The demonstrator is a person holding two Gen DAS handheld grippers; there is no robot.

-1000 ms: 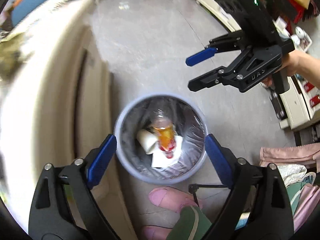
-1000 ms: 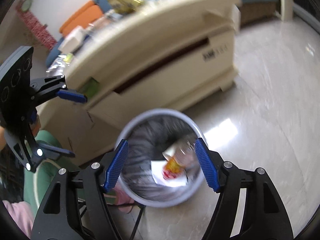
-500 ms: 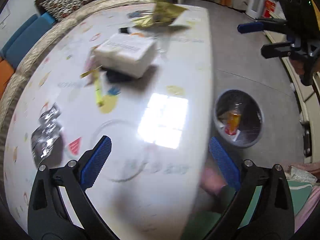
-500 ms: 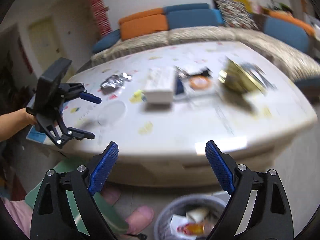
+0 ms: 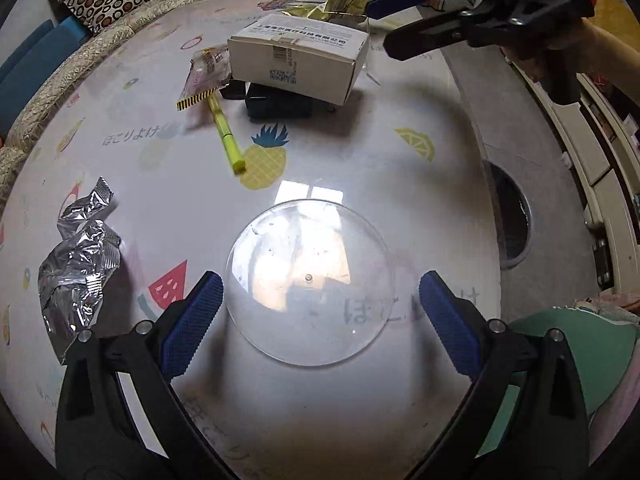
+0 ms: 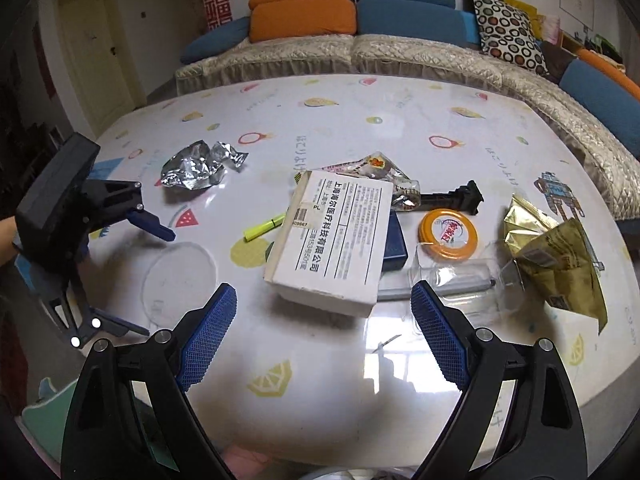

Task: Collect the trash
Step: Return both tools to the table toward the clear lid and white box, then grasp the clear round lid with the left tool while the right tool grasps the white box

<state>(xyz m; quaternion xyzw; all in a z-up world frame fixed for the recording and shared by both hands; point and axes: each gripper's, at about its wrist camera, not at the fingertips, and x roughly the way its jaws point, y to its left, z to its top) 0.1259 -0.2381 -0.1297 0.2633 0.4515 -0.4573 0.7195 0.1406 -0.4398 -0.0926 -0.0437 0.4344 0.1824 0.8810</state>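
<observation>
My left gripper (image 5: 320, 292) hangs open and empty over a clear round lid (image 5: 308, 280) lying flat on the fruit-print table (image 5: 400, 208). Left of it lies a crumpled foil wrapper (image 5: 78, 264). My right gripper (image 6: 324, 296) is open with nothing in it, just short of a white cardboard box (image 6: 336, 240). A gold bag (image 6: 556, 256), a snack wrapper (image 6: 372, 168) and clear plastic packaging (image 6: 460, 280) lie around the box. The lined trash bin (image 5: 516, 220) stands on the floor past the table's right edge, half hidden by it.
A yellow highlighter (image 5: 228, 136), an orange-lidded jar (image 6: 448, 234), a dark blue case (image 6: 396, 244) and a black tool (image 6: 456, 196) also lie on the table. A quilted sofa (image 6: 400, 52) curves round its far side. A person's green slipper (image 5: 572, 340) shows lower right.
Both grippers swung away from above the bin and up over the table. The bin slid to the edge of each view. The right jaws spread wider.
</observation>
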